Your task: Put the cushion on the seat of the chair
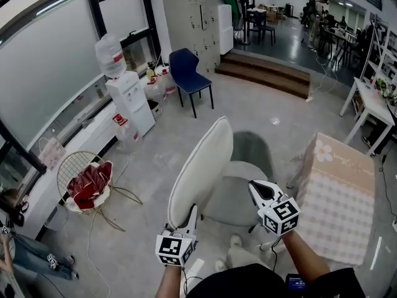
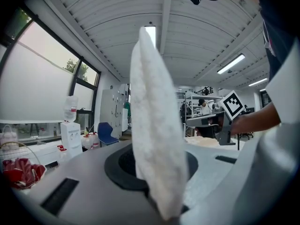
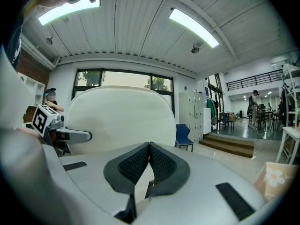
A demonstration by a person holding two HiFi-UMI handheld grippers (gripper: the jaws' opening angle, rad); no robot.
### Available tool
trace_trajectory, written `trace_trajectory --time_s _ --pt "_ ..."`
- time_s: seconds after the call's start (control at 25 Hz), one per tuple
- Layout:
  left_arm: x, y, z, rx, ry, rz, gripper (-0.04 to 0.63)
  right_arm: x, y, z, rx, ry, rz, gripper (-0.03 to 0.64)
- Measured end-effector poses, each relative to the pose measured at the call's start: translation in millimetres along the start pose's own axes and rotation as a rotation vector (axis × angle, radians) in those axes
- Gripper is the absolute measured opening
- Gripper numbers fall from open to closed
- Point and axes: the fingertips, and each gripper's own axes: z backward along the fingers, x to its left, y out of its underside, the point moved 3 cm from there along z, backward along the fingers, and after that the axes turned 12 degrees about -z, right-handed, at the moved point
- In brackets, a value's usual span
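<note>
Now the cushion (image 1: pixel 201 169) stands on edge above the grey seat of the chair (image 1: pixel 243 198), its long axis running up and away from the left gripper (image 1: pixel 193 212), which is clamped on its lower rim. It's off-white, plump, rounded, with a fuzzy surface. Its broad face looks toward the right gripper (image 1: pixel 255 186), whose jaws are closed with nothing between them.

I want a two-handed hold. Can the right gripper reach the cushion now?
Probably yes: nothing stands between the right gripper and the cushion, but its jaws are together and must open first.
</note>
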Motion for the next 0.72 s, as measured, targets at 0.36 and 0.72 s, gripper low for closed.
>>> trace_trajectory --time_s 0.36,0.72 --pt "5 9 -34 0.020 0.014 -0.007 0.055 -27 -3 -20 -0.011 0.009 -0.009 0.018" --pt "0 13 -74 0.039 0.051 -0.010 0.055 -65 -7 -33 0.002 0.034 -0.023 0.018"
